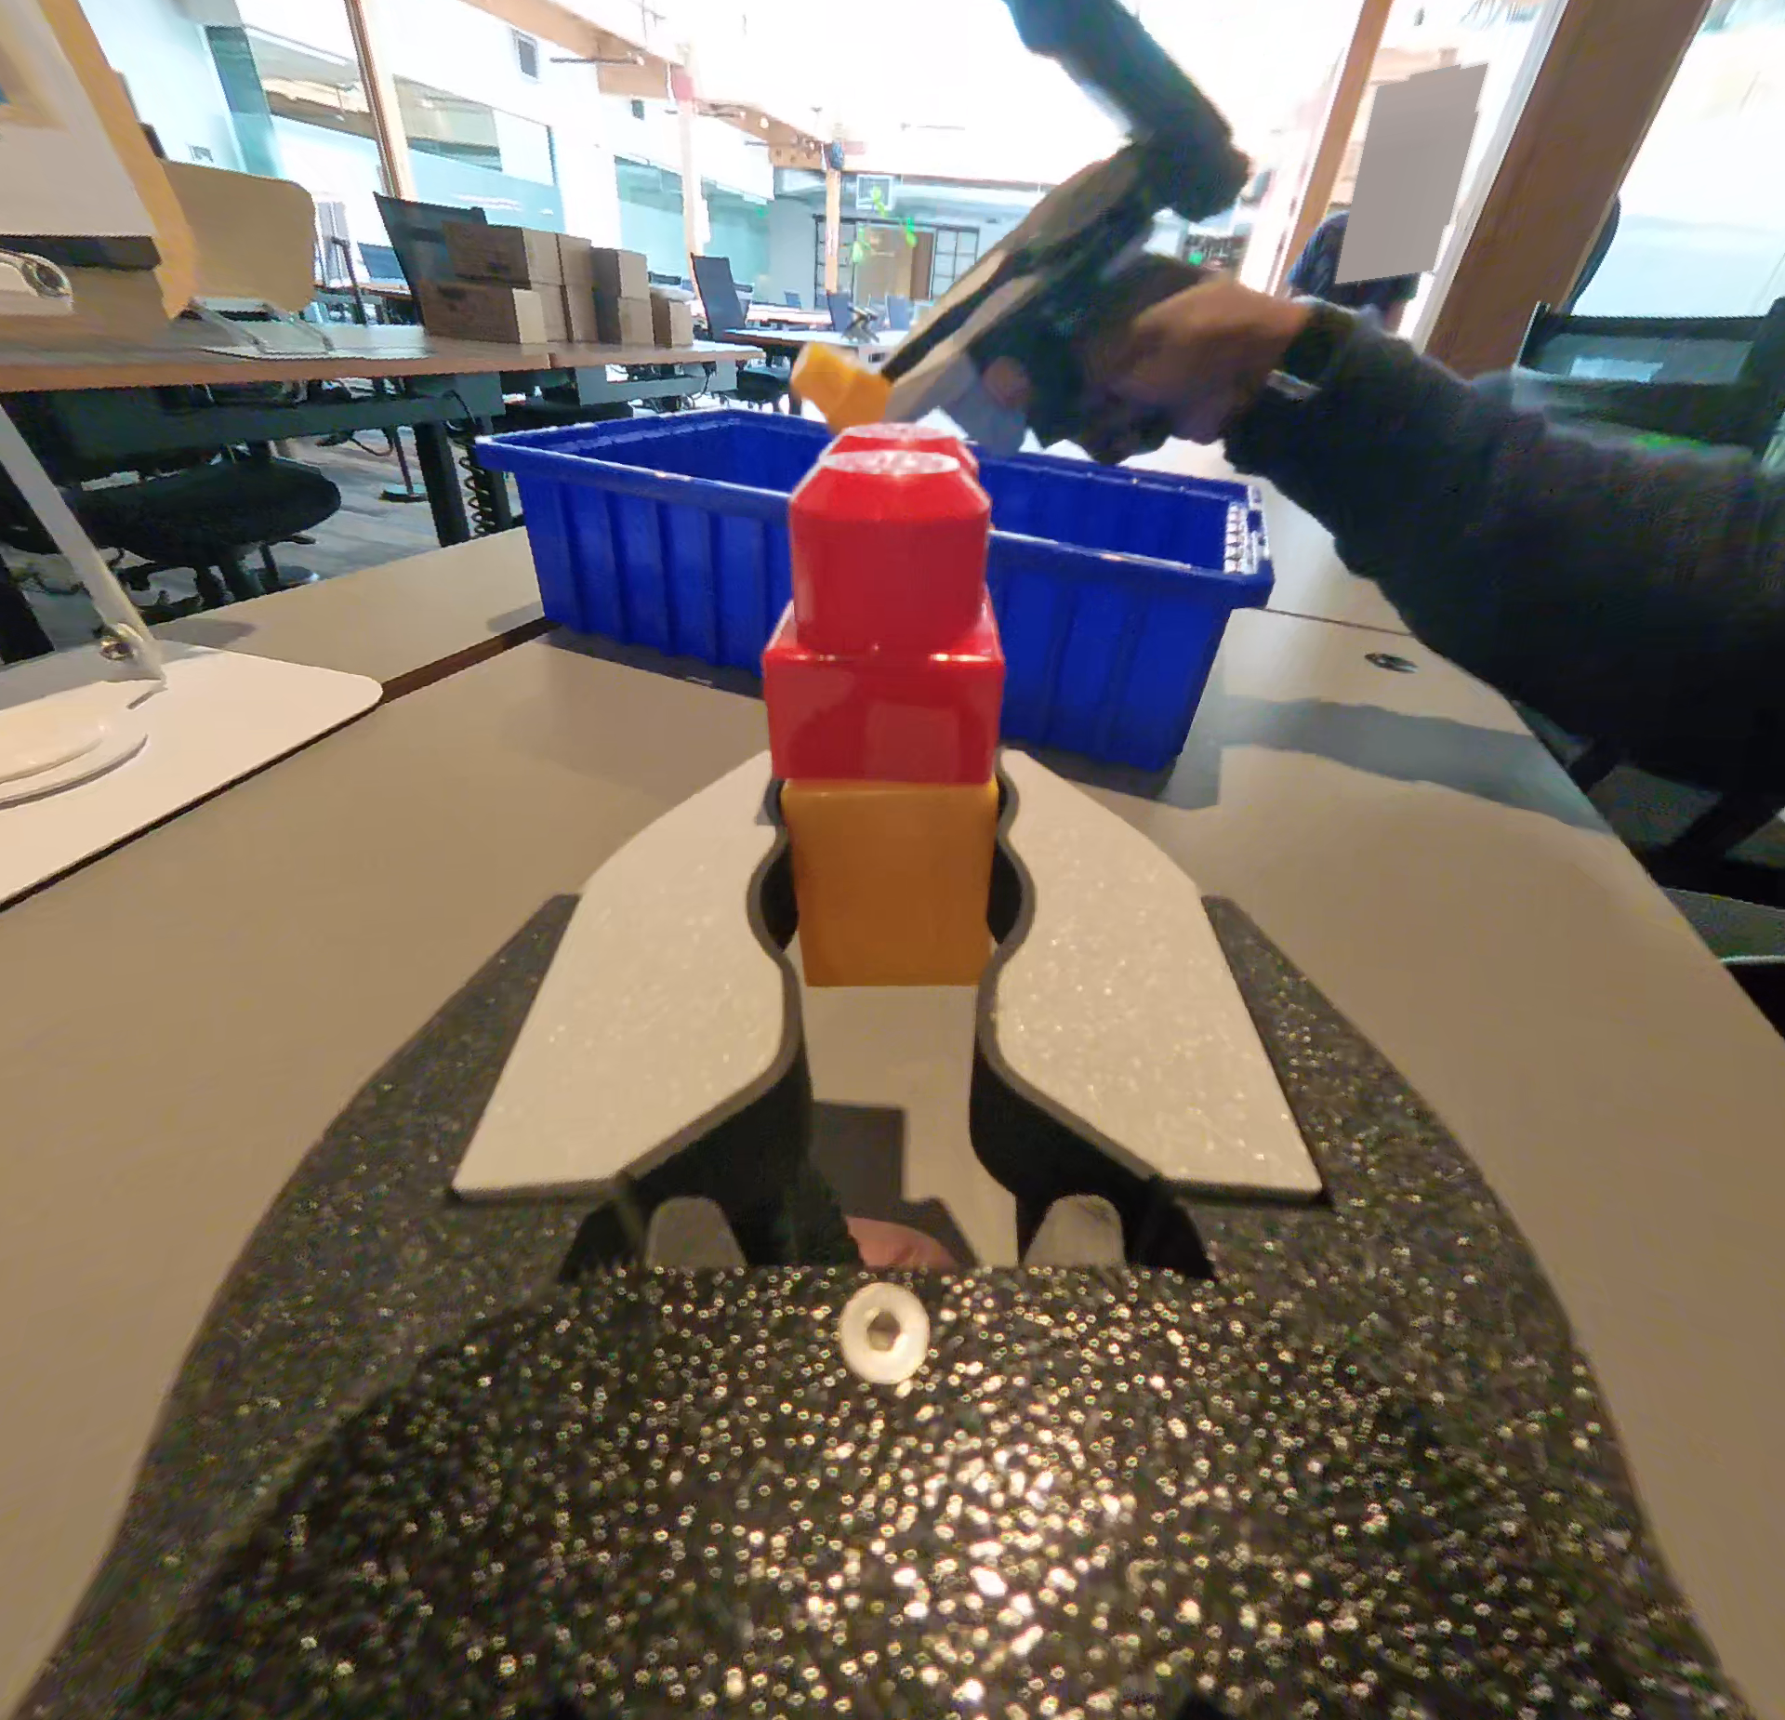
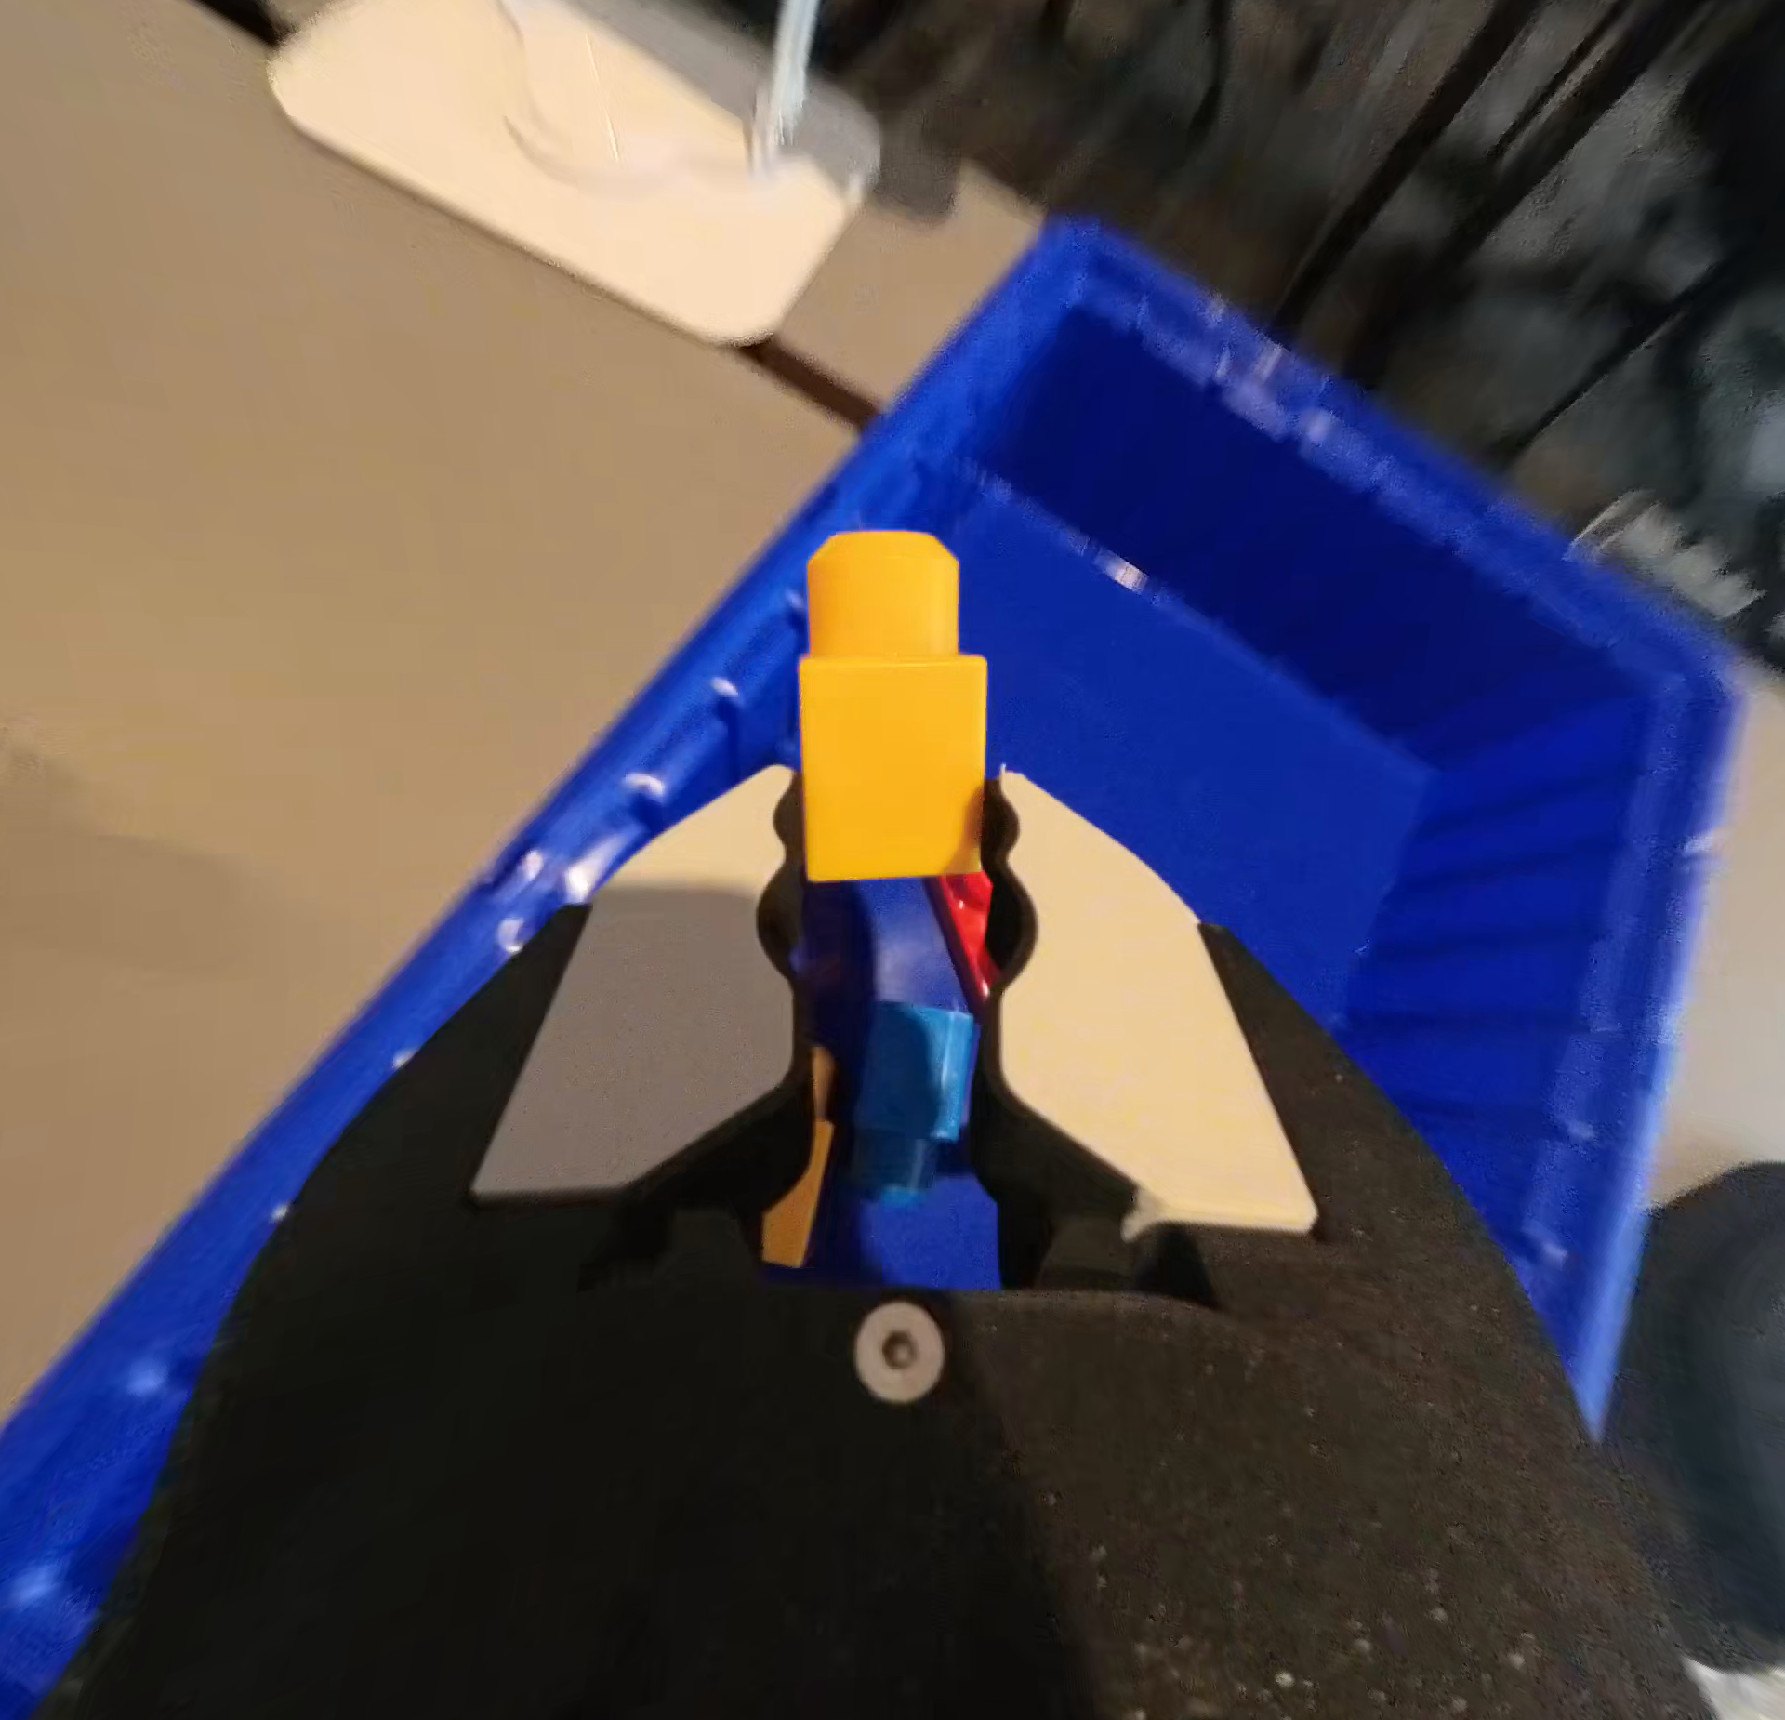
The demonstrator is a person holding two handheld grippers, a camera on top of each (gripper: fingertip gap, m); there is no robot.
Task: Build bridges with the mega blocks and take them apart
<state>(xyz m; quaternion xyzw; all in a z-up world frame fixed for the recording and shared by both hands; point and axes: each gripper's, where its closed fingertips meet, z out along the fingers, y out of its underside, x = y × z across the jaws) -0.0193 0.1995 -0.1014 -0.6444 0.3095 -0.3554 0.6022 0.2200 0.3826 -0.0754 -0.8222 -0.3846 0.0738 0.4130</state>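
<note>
Left gripper (image 1: 889,886) pinches the orange block (image 1: 889,882) under the red block (image 1: 884,688), bracing the stack above the worktop (image 1: 386,901), while right gripper (image 2: 889,843) pinches a single-stud yellow block (image 2: 891,766) over the blue bin (image 2: 1449,708) (probably returning it).

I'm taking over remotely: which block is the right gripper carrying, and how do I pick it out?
Find the blue bin at the far side of the table. The right gripper hangs over it, shut on a yellow block. That block has one stud and is held alone in the air, unlike the orange block under a red block in the left gripper.
</note>
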